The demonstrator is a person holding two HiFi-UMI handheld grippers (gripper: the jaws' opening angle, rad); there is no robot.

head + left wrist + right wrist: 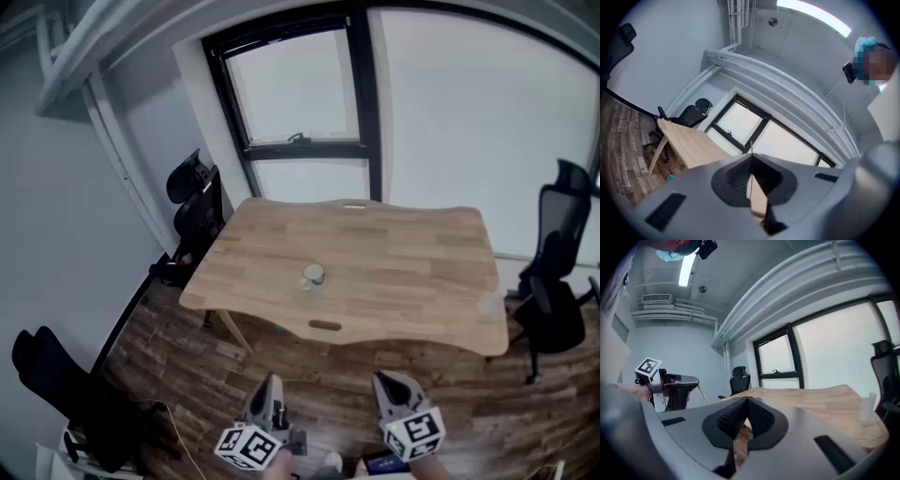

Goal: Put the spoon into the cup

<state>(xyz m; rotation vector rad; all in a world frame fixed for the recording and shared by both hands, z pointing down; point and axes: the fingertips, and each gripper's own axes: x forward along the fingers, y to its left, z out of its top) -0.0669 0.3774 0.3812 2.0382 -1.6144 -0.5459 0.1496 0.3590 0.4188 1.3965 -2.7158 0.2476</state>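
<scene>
A small pale cup (313, 276) stands upright near the middle of the wooden table (412, 253). Both grippers hang over the floor in front of the table's near edge, well short of the cup. My left gripper (273, 380) is shut on a thin pale wooden stick, which looks like the spoon's handle (704, 396). It sticks out past the closed tips (751, 144); the spoon's bowl is hidden. My right gripper (380, 378) is shut with nothing in it, a little to the right of the left one. In both gripper views the cup is hidden behind the jaws.
Black office chairs stand at the table's far left corner (197, 211), to its right (558, 272) and at my near left (66, 384). A small translucent thing (487, 302) sits at the table's right edge. A window (300, 103) lies beyond the table. The floor is wood.
</scene>
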